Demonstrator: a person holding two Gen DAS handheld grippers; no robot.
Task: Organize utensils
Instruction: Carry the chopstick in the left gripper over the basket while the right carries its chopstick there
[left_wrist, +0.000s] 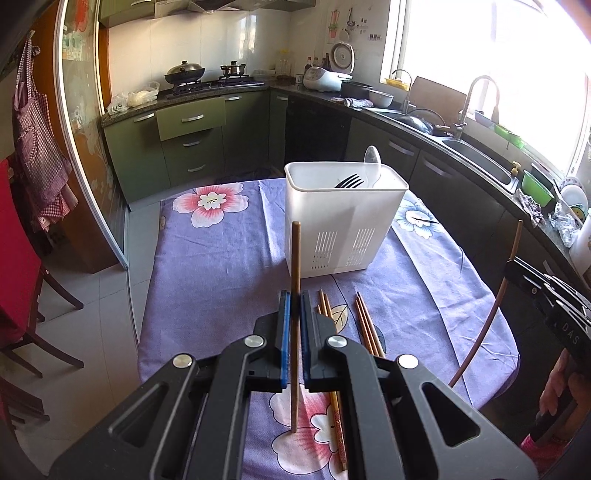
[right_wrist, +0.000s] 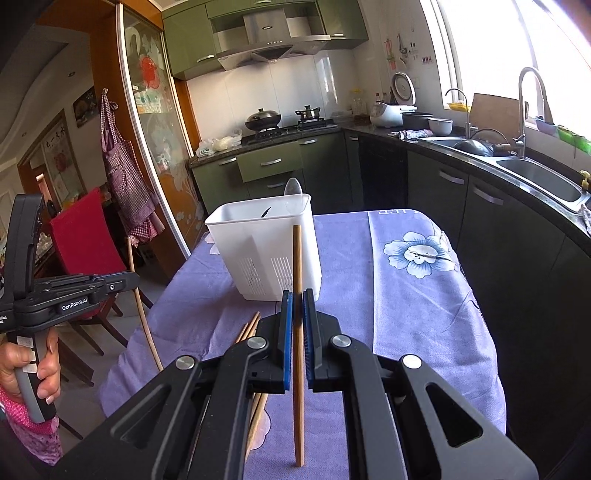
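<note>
Between each tool's pads — one chopstick (left_wrist: 295, 258)

Right hand-held gripper (right_wrist: 297, 295) clamping upright chopstick (right_wrist: 297, 266), white utensil holder (right_wrist: 258, 251) behind, purple tablecloth (right_wrist: 369, 314)

1. Tablecloth (left_wrist: 207, 266) on the bench — lilac, printed with large pink-and-white and blue-and-white flowers.
2. Utensil holder (left_wrist: 332, 221) — white, slotted low on its front.
3. Chopsticks (left_wrist: 365, 325) — reddish-brown wood.
4. Fingers (left_wrist: 284, 332) of the grippers — black with blue pads.
5. Apron (left_wrist: 40, 147) — purple-and-white check.
6. Cabinets (left_wrist: 192, 140) — olive green.
</note>
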